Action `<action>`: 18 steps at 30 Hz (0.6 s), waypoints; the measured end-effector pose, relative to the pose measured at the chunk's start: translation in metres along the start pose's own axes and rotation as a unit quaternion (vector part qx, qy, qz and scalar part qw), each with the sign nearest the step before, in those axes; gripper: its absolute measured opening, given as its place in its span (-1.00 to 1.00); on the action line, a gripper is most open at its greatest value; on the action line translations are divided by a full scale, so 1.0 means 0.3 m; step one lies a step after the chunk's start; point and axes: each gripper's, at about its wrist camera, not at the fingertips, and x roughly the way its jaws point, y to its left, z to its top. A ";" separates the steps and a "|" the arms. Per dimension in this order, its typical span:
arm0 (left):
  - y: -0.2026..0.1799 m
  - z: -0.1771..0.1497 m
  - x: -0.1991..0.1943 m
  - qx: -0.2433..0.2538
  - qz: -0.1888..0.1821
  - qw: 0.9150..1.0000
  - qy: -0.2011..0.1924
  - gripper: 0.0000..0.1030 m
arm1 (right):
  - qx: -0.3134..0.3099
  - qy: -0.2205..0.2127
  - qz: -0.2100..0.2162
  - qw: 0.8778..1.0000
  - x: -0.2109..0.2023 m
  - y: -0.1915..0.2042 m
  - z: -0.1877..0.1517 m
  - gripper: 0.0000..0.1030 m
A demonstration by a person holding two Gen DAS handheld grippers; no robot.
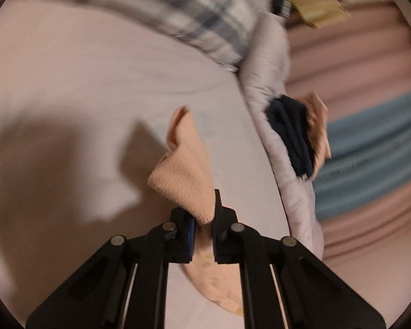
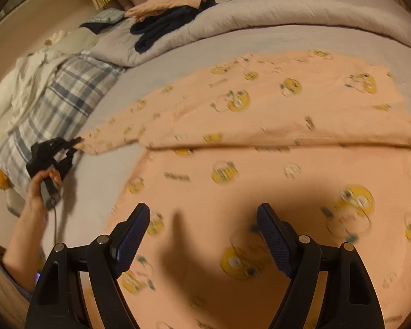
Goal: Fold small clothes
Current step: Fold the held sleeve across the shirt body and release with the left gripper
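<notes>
Left gripper (image 1: pixel 204 219) pinches a corner of the peach garment (image 2: pixel 260 115); right gripper (image 2: pixel 202 235) hangs spread above it, gripping nothing. Long axis of the garment, spread on the bed sheet (image 1: pixel 82 82), runs from that corner toward the rolled duvet (image 2: pixel 287 8). Bare sheet lies between garment and plaid pillow (image 2: pixel 60 98).

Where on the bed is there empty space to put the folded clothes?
Bare sheet lies between the peach garment and the plaid pillow, though the left gripper works there. The grey comforter is free rightwards; its left end holds a clothes pile.
</notes>
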 end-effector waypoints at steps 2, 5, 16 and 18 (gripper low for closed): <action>-0.061 -0.015 -0.008 0.023 -0.016 1.000 0.000 -0.84 | -0.004 -0.018 0.003 1.000 0.021 0.016 0.048 0.56; -0.145 -0.037 -0.017 0.053 -0.041 0.998 0.002 -0.84 | -0.011 -0.029 -0.006 1.000 0.090 0.050 0.124 0.55; -0.466 -0.180 0.002 0.147 -0.108 0.981 0.060 -0.84 | -0.024 0.041 0.022 0.999 0.325 0.106 0.196 0.03; -0.515 -0.224 0.012 0.162 -0.109 0.978 0.072 -0.85 | -0.015 0.052 0.032 0.998 0.313 0.096 0.209 0.03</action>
